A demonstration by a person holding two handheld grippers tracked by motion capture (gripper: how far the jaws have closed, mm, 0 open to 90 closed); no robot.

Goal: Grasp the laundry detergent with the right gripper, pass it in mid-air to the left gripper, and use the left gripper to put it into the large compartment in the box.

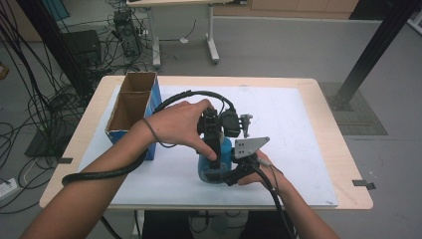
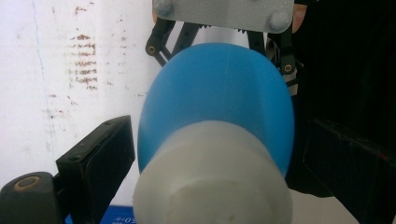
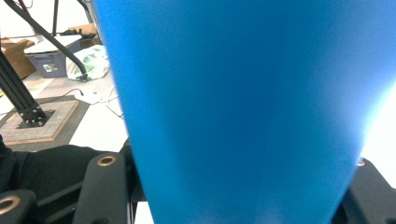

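Two forearms reach in from the bottom of the high view and meet over a blue bottle (image 1: 219,164) with a pale grey cap (image 2: 212,182), which stands near the front middle of a white mat (image 1: 298,129) on a wooden table (image 1: 343,149).

From the person's right, the right gripper (image 1: 224,174) is clamped low on the bottle's body; in the right gripper view the blue wall sits between both black jaws, pressed on either side.

From above, the left gripper (image 1: 211,134) points down over the bottle's top, wrapped by the left hand (image 1: 176,122). In the left gripper view its jaws stand on either side of the cap with clear gaps, not pressing it.

Left of the hands, an open cardboard box (image 1: 132,107) with blue sides rests at the mat's edge.
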